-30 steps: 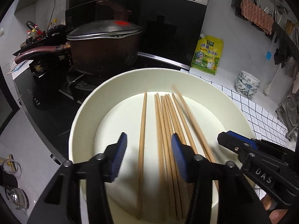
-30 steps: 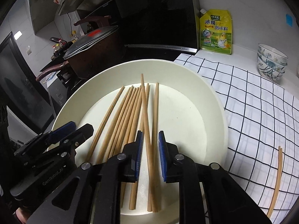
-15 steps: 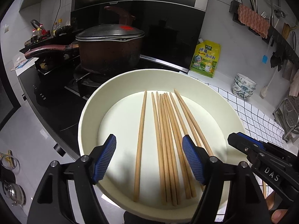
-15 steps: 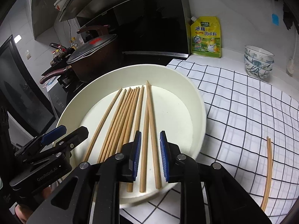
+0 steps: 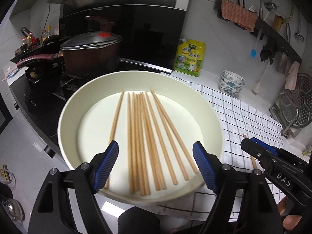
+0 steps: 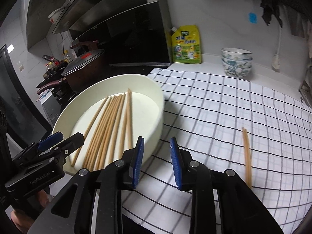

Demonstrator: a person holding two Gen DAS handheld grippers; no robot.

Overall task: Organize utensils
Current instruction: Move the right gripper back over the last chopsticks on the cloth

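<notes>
Wooden chopsticks (image 5: pixel 144 136) lie side by side in the white dish (image 5: pixel 212 113) at the cloth's (image 6: pixel 224 117) left edge; one stray pair (image 6: pixel 246 152) rests near its right edge. Both the left gripper (image 5: pixel 156 167) and right gripper (image 6: pixel 157 159) gape empty. Likely next: swing the right gripper over the pair, align with its length, and pinch both sticks together mid-shaft.

Each hand-held gripper (image 5: pixel 156 165) is built of black plastic, fitted with ribbed blue pads (image 6: pixel 137 163), silver screws (image 5: pixel 84 166) and white lettering (image 5: pixel 283 179).
</notes>
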